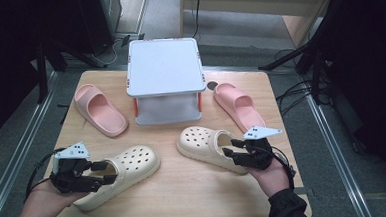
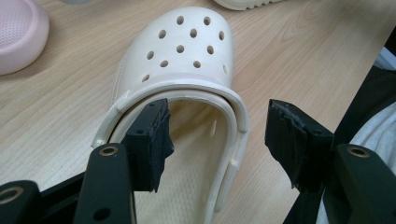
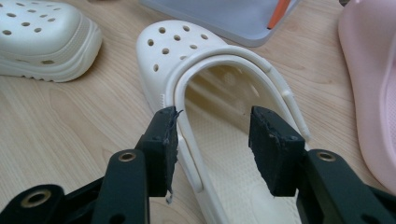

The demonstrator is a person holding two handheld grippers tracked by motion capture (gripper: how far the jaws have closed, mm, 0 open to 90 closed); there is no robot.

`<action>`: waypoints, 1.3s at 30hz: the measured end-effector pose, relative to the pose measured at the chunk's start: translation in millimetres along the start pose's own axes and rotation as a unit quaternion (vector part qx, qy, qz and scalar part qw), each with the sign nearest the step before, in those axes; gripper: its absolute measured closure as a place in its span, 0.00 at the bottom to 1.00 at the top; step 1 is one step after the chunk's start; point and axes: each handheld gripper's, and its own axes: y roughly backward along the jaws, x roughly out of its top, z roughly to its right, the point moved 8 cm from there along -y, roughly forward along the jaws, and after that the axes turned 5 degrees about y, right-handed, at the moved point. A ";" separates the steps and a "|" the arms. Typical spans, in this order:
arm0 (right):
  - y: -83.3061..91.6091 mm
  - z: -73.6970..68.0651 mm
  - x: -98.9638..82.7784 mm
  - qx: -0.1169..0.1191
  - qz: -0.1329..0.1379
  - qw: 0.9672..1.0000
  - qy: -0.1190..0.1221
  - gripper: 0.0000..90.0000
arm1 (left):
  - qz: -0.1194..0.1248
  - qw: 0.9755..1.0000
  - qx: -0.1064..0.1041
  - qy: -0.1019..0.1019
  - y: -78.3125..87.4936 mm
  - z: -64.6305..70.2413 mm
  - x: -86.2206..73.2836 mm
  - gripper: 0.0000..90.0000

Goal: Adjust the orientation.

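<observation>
Your left gripper (image 2: 217,140) is wide open around the side wall of one smooth cream clog (image 2: 187,51), and your right gripper (image 3: 212,140) gapes around the other holey clog's (image 3: 187,46) wall.

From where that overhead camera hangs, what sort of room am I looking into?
Probably a lab or workshop set up for recording, not a home: a wooden table with shoes laid out around a grey two-level rack, dark stands and loose cables beside it.

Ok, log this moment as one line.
left tool: open, straddling left clog wall | right tool: open, straddling right clog wall | pink slides: untouched
</observation>
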 end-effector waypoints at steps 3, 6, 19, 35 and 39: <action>-1.1 2.5 -1.9 0.000 -0.006 1.000 -0.004 0.58 | 0.002 1.000 -0.006 0.007 2.0 -0.1 0.4 0.44; -1.8 2.8 -2.5 0.000 -0.008 1.000 -0.003 0.58 | 0.003 1.000 -0.005 0.016 3.8 -0.8 0.9 0.44; -3.3 3.6 -3.9 -0.004 -0.014 1.000 0.000 0.56 | -0.012 1.000 -0.003 -0.004 -3.0 4.3 0.0 0.41; -3.6 2.9 -3.6 -0.005 -0.015 1.000 0.002 0.56 | -0.023 1.000 0.008 -0.008 -5.4 3.8 -3.2 0.43; -6.2 -35.2 16.5 0.065 0.026 0.998 -0.001 0.78 | -0.042 0.999 0.005 -0.002 -18.0 5.8 -8.6 0.51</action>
